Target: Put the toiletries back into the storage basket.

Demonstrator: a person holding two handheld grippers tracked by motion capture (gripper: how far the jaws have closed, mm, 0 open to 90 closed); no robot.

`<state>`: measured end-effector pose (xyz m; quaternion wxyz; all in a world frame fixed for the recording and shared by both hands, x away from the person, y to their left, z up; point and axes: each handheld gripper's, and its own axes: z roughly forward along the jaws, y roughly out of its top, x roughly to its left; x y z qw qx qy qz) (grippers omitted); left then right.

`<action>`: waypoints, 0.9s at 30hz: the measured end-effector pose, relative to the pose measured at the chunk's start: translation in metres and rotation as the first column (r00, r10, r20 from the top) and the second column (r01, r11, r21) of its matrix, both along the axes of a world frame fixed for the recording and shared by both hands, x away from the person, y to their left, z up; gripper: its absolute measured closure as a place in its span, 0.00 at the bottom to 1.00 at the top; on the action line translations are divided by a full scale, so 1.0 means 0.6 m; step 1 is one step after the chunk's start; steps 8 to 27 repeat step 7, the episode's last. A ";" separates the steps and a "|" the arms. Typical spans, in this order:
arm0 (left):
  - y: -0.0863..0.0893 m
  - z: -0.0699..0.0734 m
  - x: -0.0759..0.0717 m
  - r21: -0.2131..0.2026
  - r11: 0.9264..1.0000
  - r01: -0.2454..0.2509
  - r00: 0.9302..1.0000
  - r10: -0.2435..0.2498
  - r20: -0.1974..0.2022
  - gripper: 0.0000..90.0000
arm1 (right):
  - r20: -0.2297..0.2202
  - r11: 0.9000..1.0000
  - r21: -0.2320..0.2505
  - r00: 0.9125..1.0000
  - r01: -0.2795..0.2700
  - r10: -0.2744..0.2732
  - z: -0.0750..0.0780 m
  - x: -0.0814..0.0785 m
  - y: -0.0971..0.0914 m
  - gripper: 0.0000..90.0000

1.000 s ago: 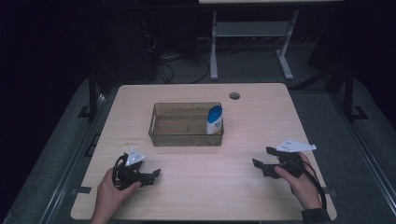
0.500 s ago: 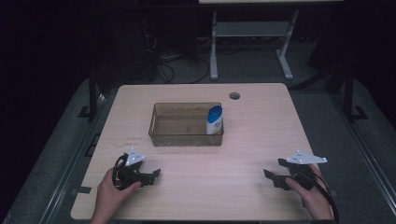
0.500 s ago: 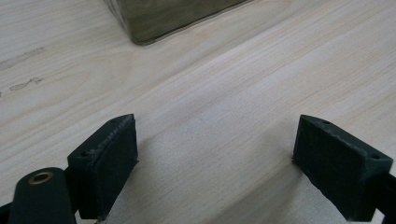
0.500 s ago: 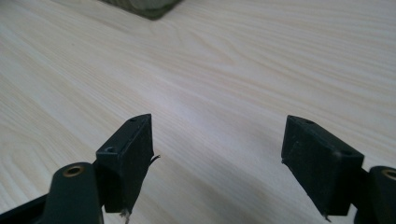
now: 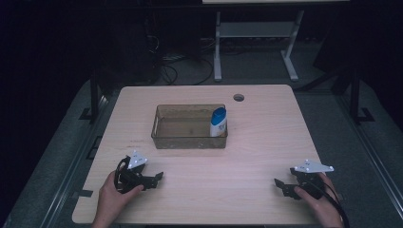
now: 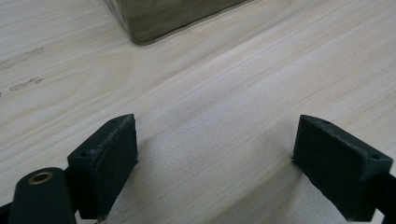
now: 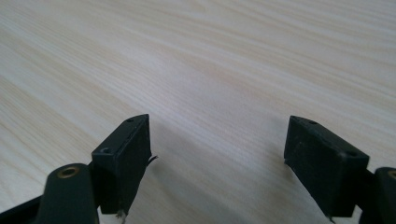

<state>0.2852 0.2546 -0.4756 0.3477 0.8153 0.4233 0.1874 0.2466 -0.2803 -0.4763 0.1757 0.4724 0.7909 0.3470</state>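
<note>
A clear brownish bin (image 5: 189,140) stands at the middle of the wooden table (image 5: 256,142). Inside it, at the right end, a white bottle with a blue cap (image 5: 218,122) stands upright. My left gripper (image 5: 157,178) rests low at the front left of the table, open, with nothing between its jaws; its own view (image 6: 215,154) has bare wood ahead and a corner of the bin (image 6: 154,23) at the top. My right gripper (image 5: 281,186) sits at the front right, open and empty, and its view (image 7: 217,149) looks along bare wood.
A round cable hole (image 5: 238,97) lies in the table's far right part. Beyond the table stand a white desk frame (image 5: 252,33) and loose cables (image 5: 176,61) on the dark floor. Dark rails flank the table on both sides.
My right gripper has drawn back toward the front right edge of the table. The left gripper, bin and bottle have stayed where they were.
</note>
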 end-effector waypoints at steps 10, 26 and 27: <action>0.000 0.000 0.000 0.000 1.000 0.000 1.000 0.000 0.000 0.14 | 0.007 1.000 -0.013 1.000 -0.002 0.002 -0.004 0.000 0.001 0.23; 0.000 0.000 0.000 0.000 1.000 0.000 1.000 0.000 0.000 0.14 | 0.007 1.000 -0.013 1.000 -0.002 0.002 -0.004 0.000 0.001 0.23; 0.000 0.000 0.000 0.000 1.000 0.000 1.000 0.000 0.000 0.14 | 0.007 1.000 -0.013 1.000 -0.002 0.002 -0.004 0.000 0.001 0.23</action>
